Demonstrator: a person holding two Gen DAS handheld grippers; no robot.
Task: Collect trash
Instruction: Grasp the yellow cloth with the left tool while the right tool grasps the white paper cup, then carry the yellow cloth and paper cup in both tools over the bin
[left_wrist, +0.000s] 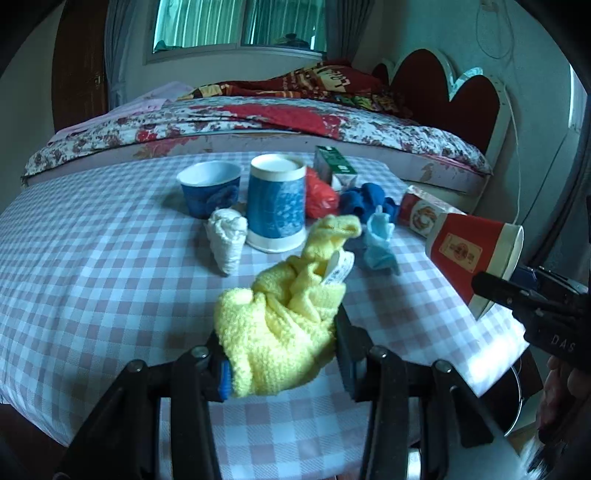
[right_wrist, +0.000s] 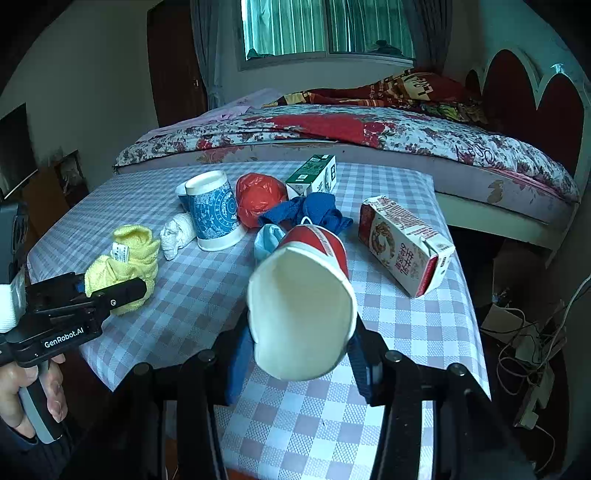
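Observation:
My left gripper (left_wrist: 280, 354) is shut on a yellow fluffy sock (left_wrist: 280, 332) with a white label, resting on the checked tablecloth (left_wrist: 92, 280); the sock also shows in the right wrist view (right_wrist: 125, 266). My right gripper (right_wrist: 299, 350) is shut on a red paper cup (right_wrist: 303, 306), squashed oval, its white mouth facing the camera, held above the table. The cup also shows in the left wrist view (left_wrist: 476, 258). On the table lie a red milk carton (right_wrist: 402, 243), a green carton (right_wrist: 314, 175), a red plastic bag (right_wrist: 258, 199) and a white tissue wad (right_wrist: 179, 234).
A blue patterned mug (right_wrist: 214, 214), a blue paper cup (left_wrist: 210, 188), a dark blue sock (right_wrist: 314, 212) and a light blue sock (left_wrist: 380, 240) stand mid-table. A bed (right_wrist: 369, 136) lies behind it. Cables and a power strip (right_wrist: 532, 369) lie on the floor at right.

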